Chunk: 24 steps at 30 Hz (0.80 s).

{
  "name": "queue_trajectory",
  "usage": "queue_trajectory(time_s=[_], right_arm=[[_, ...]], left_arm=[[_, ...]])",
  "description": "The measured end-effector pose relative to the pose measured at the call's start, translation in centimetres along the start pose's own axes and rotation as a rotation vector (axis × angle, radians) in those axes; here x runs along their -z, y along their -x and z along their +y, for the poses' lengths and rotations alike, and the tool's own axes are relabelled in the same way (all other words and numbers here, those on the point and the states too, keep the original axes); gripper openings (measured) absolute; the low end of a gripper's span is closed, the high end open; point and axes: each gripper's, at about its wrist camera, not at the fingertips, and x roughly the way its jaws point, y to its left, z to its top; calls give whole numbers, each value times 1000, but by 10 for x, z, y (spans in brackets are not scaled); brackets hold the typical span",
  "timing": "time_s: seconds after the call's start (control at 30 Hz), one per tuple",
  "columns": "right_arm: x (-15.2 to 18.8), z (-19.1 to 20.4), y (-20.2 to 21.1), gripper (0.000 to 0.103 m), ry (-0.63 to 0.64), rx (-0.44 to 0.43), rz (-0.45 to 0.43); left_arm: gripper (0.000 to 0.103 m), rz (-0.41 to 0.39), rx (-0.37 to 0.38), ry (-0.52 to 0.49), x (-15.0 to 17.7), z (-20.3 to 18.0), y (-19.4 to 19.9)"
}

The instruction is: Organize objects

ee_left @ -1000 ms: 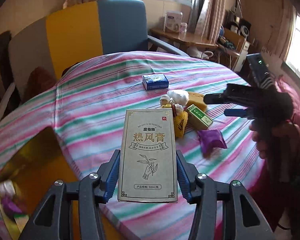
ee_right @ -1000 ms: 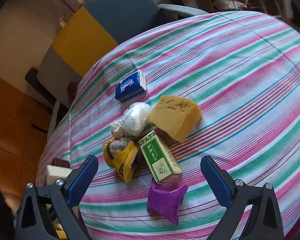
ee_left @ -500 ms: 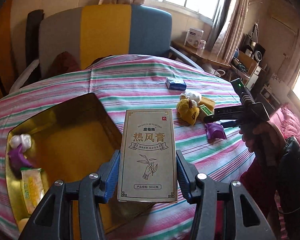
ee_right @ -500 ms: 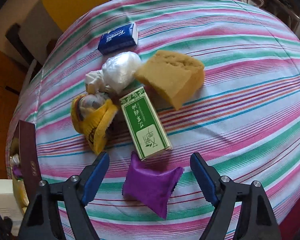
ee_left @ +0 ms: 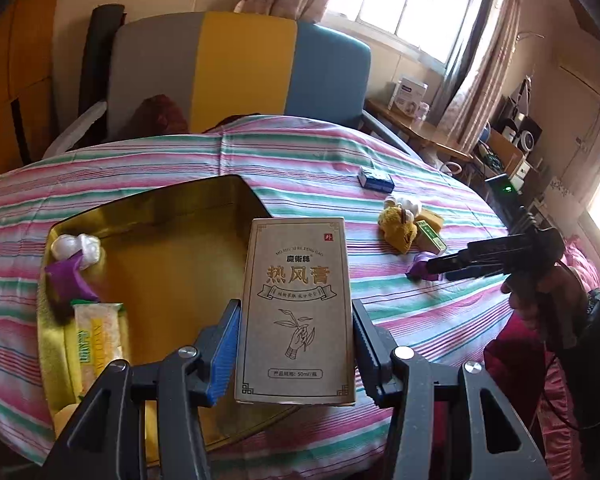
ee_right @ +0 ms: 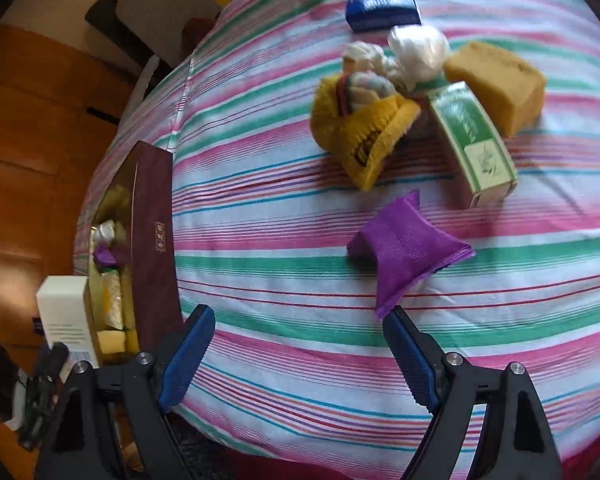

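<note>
The left gripper holds a beige carton upright by its long side walls, above the near edge of the gold tin on the table; light, stiff card, it probably dents if squeezed. The right gripper, fingers wide and empty, sits just short of the purple pouch, a soft packet best pinched across its middle. A second ago the carton hung over bare cloth and the right fingers, wider then, have just been closing, then reopening slightly.

Tan carton upright above gold tin; purple pouch flat on striped cloth.
</note>
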Motion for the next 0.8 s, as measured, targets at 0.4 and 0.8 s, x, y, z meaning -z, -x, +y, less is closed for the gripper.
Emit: queue_trajectory(time_s=[0.4, 0.8], right_arm=[[-32, 16, -15, 66, 272, 397, -84], [-36, -1, -37, 38, 301, 410, -51]], left_arm=[[52, -23, -67, 119, 15, 47, 23], [52, -58, -126, 340, -4, 119, 35]])
